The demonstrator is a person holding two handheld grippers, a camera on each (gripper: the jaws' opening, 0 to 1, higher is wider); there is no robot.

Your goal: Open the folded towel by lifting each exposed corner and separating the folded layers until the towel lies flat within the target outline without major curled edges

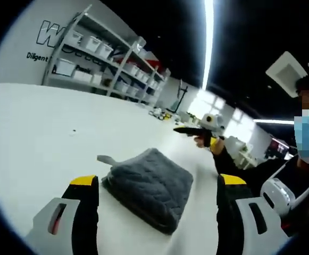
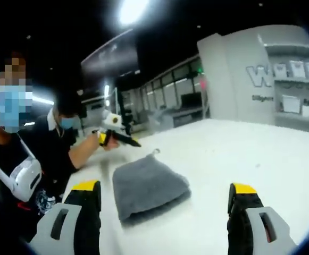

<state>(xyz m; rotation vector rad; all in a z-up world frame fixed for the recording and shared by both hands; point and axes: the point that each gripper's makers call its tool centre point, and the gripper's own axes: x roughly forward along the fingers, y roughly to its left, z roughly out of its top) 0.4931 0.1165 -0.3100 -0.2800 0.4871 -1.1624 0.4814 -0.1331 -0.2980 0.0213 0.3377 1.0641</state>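
the grey quilted towel (image 1: 150, 187) (image 2: 147, 186) lies folded into a thick pad on the white table (image 1: 48, 138) (image 2: 260, 159), a small hanging loop poking out at one corner. it sits between the jaws of both grippers, untouched. the left gripper (image 1: 157, 191) is spread wide, grasping nothing; the right gripper (image 2: 165, 196) is likewise released. beyond the towel a person (image 2: 53, 149) holds another gripper tool (image 1: 199, 127) (image 2: 114, 133) above the table edge. metal shelving (image 1: 106, 58) with bins stands behind.

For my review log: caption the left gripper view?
Folded grey towel on white table, between open left hand-held gripper jaws.
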